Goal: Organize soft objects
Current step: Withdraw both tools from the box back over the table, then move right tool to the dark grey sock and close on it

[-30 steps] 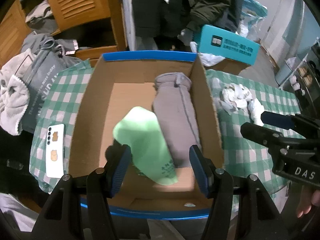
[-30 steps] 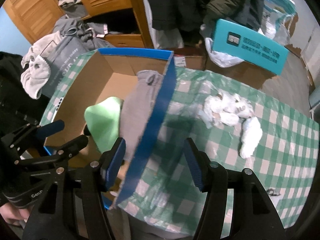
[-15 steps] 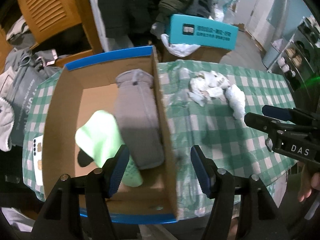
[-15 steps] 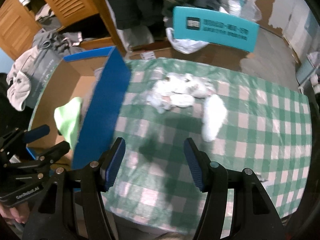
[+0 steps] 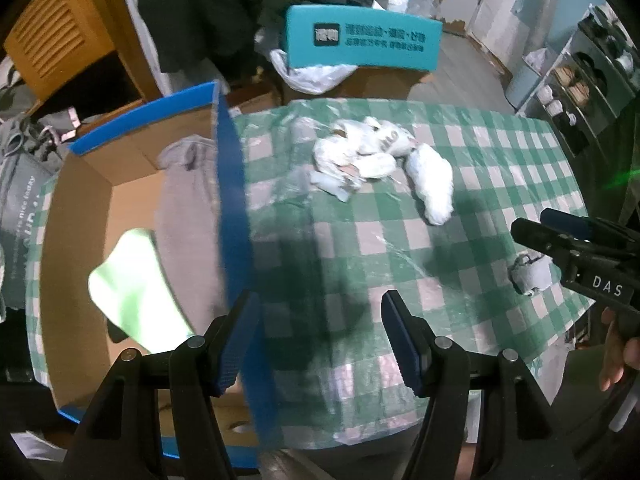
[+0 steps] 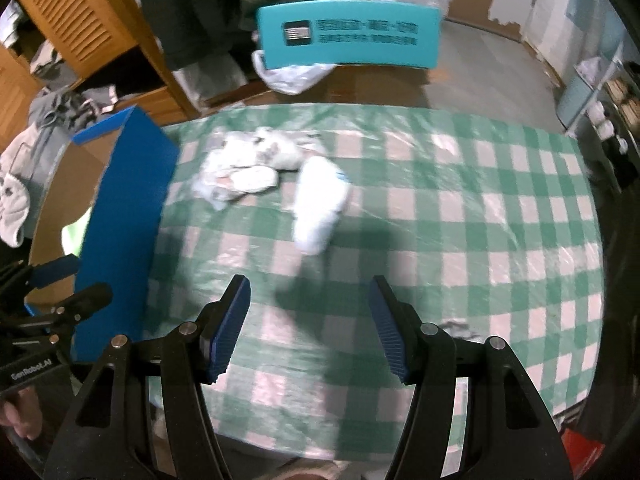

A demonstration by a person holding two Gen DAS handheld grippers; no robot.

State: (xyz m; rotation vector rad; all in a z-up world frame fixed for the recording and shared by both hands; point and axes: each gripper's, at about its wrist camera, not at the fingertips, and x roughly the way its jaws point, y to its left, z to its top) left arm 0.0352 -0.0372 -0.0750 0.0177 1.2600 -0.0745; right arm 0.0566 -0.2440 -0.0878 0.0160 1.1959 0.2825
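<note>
- The left gripper [image 5: 320, 336] points steeply down at the table; its two blue pads are spread apart with nothing between them. The left pad [image 5: 234, 344] is in front of the blue edge of the cardboard box.
- The right gripper [image 6: 308, 326] also points down at the checked cloth, its pads spread wide and empty. In the left view it shows at the right edge, held by a hand [image 5: 622, 354].
- The green and white checked tablecloth [image 6: 460, 216] covers the table, with a clear plastic film on top.
- A small grey object [image 5: 530, 274] lies on the cloth near the right gripper; I cannot tell what it is.
- The cardboard box [image 5: 80, 208] with blue rims stands open on the left part of the table. Inside it a light green cloth [image 5: 136, 292] lies near the front, and a grey folded garment [image 5: 186, 216] lies along the right wall, just beside the green one.
- Farther on the cloth, outside the box, a white rolled sock [image 6: 320, 204] lies alone, and just behind it, to its left, is a pile of white crumpled socks [image 6: 248, 164]. Both are well apart from the grippers.
- Behind the table a teal box [image 6: 348, 36] rests on a brown carton, with a white plastic bag [image 6: 292, 76] under it.
- At the far left stand wooden louvered doors [image 6: 76, 20] and a heap of grey clothes [image 5: 28, 140].
</note>
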